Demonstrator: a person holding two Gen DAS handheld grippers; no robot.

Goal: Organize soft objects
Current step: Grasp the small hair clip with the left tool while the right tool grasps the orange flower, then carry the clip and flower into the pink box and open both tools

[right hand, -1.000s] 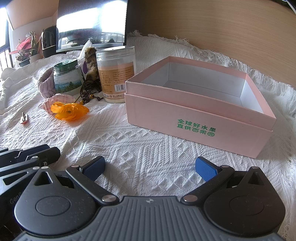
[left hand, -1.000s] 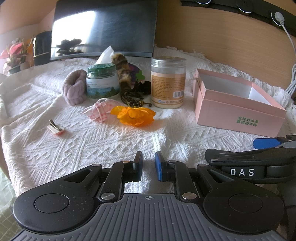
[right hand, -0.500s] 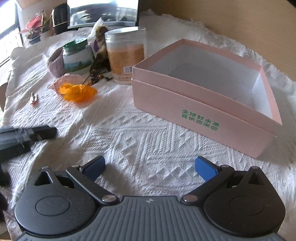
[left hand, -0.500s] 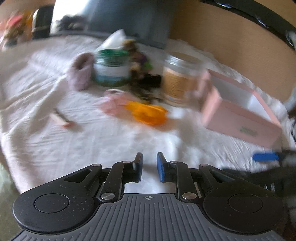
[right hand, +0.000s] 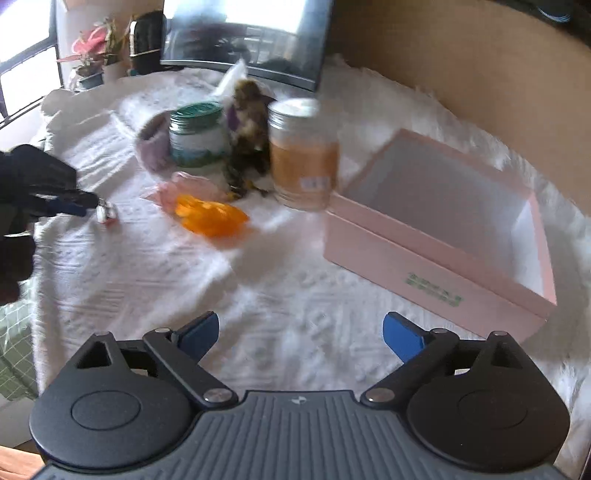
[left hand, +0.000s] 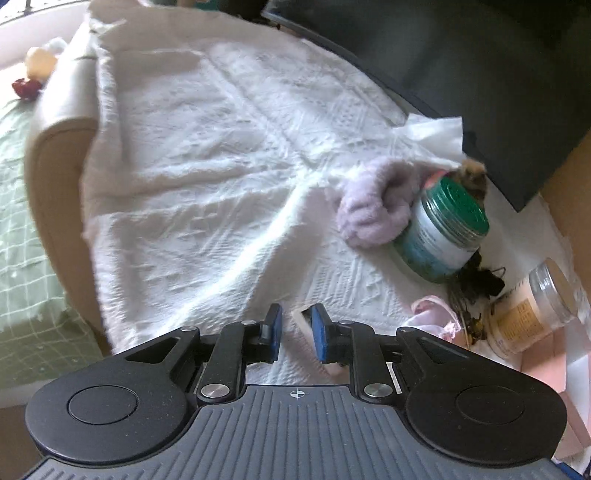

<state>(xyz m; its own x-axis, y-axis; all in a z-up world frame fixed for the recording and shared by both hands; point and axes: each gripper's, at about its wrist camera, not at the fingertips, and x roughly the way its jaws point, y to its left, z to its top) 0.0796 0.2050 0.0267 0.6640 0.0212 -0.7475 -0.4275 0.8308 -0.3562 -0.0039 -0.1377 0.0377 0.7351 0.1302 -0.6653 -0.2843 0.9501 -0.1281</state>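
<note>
My left gripper [left hand: 295, 334] is low over the white cloth with its blue pads a narrow gap apart around a small pink-and-silver hair clip [left hand: 303, 326]. From the right wrist view the left gripper [right hand: 83, 206] reaches the clip [right hand: 107, 214]. A fluffy lilac scrunchie [left hand: 376, 206] leans on a green-lidded jar [left hand: 443, 236]. A pink bow scrunchie [left hand: 436, 319] and an orange flower clip [right hand: 210, 216] lie near the jars. My right gripper [right hand: 301, 338] is open and empty above the cloth, left of the open pink box [right hand: 443, 236].
A tall orange-labelled jar [right hand: 303, 162] and a furry brown item [right hand: 247, 133] stand by the box. A dark monitor [right hand: 240, 33] and a wooden wall are behind. The table's left edge [left hand: 62, 155] drops to a green checked floor. Plants [right hand: 92, 48] stand far left.
My left gripper has swung left and down to the hair clip, and its pads have opened slightly around it. My right gripper has pulled back and risen, staying open.
</note>
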